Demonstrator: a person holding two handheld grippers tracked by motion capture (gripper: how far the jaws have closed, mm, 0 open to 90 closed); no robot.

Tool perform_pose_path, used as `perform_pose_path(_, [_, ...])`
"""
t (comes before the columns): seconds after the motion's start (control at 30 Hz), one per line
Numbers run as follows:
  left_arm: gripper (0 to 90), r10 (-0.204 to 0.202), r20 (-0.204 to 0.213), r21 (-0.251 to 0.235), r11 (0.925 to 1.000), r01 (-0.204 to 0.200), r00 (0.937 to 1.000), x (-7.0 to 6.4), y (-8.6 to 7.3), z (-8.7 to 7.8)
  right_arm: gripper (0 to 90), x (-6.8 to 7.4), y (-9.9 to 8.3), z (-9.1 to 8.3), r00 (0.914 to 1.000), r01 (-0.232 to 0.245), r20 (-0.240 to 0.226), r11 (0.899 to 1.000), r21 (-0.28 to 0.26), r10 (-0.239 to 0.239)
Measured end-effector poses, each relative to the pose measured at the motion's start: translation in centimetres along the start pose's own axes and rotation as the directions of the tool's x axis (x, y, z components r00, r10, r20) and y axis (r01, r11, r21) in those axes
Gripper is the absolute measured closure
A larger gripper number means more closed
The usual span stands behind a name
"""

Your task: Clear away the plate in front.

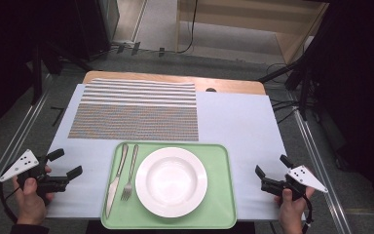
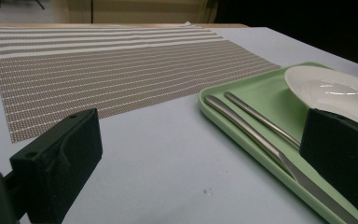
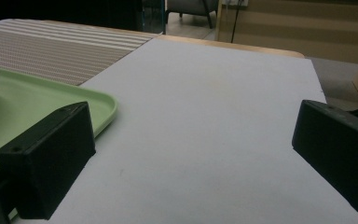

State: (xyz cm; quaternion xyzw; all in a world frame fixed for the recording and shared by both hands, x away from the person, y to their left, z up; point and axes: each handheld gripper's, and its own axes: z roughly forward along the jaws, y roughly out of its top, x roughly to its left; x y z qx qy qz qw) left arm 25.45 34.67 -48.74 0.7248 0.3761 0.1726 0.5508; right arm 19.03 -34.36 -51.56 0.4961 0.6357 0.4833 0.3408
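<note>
Green tray (image 1: 221, 214) sits at the near edge of the table, on the pale blue sheet (image 1: 238, 122); all places below are given relative to this tray. On its middle-right part: white plate (image 1: 171, 182), empty. On its left part: knife (image 1: 116, 179) and fork (image 1: 129, 173), lying side by side, handles pointing away from the person, knife outermost, fork between knife and plate.

Beyond the tray's far edge, just past it: striped woven placemat (image 1: 134, 109), flat on the sheet.

Left gripper (image 1: 67, 164) is off the tray's left side, apart from it, jaws spread wide, nothing between them. In the left gripper view its right jaw overlaps the plate and cutlery.

Right gripper (image 1: 271, 170) is off the tray's right side, apart from it, jaws likewise spread, empty, over bare sheet.
</note>
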Motion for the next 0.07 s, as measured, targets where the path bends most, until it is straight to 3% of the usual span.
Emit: perform_pose_path(0.07, [0.0,-0.005,-0.001,-0.003,1.0,0.005,1.0,0.03,0.0,0.02,0.0,-0.01,0.0,-0.01,1.0,0.002,-0.001,1.0,0.0,-0.002])
